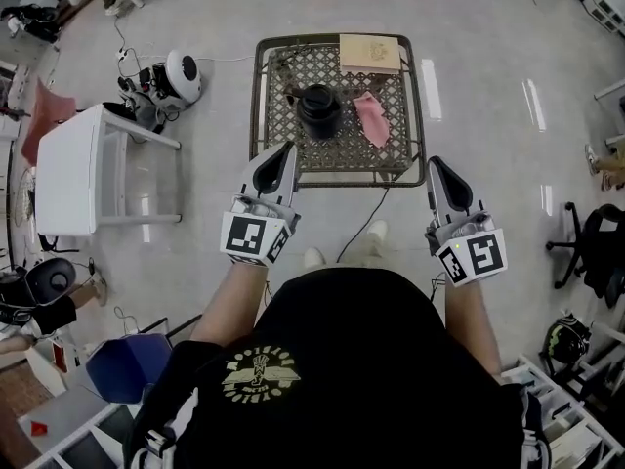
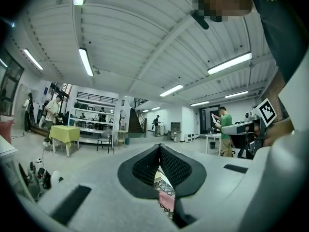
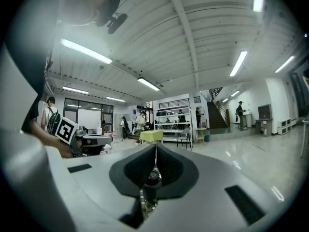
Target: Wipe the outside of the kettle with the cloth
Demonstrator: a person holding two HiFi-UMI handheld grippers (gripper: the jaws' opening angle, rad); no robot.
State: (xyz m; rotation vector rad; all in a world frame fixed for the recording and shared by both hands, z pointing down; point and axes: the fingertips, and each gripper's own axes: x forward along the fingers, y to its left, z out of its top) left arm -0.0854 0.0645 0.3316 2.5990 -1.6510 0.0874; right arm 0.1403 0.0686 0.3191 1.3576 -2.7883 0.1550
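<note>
The glossy pale grey floor (image 1: 488, 86) fills most of the head view. Below it is the person's black shirt (image 1: 371, 360), which bears a yellow winged emblem (image 1: 259, 372) ringed with lettering too small to read. Straight ahead stands the dark metal lattice worktop (image 1: 337, 156), square with a raised rim, and a white plastic table (image 1: 68, 169) stands well apart to its left. A flat tan board (image 1: 369, 53) lies at the worktop's far edge; any print on it is too faint to read.

The left hand-held gripper (image 1: 286, 150) and the right hand-held gripper (image 1: 437, 165) are held level at the near edge of the worktop. Each carries a cube with black-and-white square markers. In its own view the left one's ribbed pads meet at the tips with nothing between them. The right one's jaws are likewise pressed together and empty.

The round black kettle (image 1: 319, 110) stands upright near the middle of the worktop, beyond both grippers and nearer the left one. From above, probably no spout direction can be made out. The pink cloth (image 1: 371, 120) lies just beside the kettle on its right, not touching it. Its long axis runs from far to near, slightly slanted.
</note>
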